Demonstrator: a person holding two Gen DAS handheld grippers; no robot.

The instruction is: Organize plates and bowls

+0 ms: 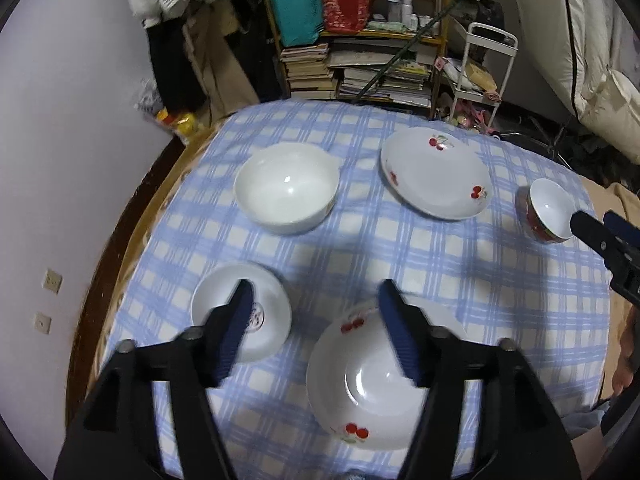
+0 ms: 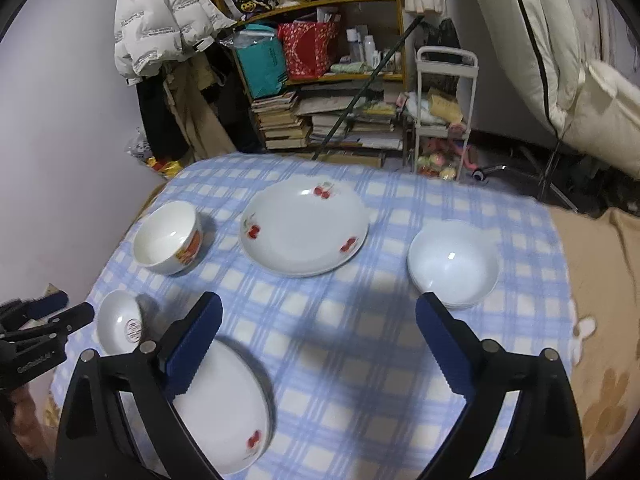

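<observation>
My left gripper [image 1: 315,286] hangs open over the blue checked tablecloth [image 1: 344,248], with nothing between its fingers. Below it lie a small white bowl [image 1: 272,312] on the left and a cherry-printed plate [image 1: 360,384] on the right. Farther off stand a large white bowl [image 1: 286,188], a second cherry plate [image 1: 436,172] and a small bowl with a red outside [image 1: 548,210]. My right gripper [image 2: 319,299] is open and empty above the cloth. It sits between the near cherry plate [image 2: 224,404] and a white bowl [image 2: 454,264].
A cluttered shelf of books and bags [image 1: 360,40] and a white cart [image 1: 484,72] stand behind the table. The table's brown edge [image 1: 120,240] runs along the left wall. A beige blanket [image 2: 600,320] lies to the right. A hand [image 1: 624,360] shows at the right edge.
</observation>
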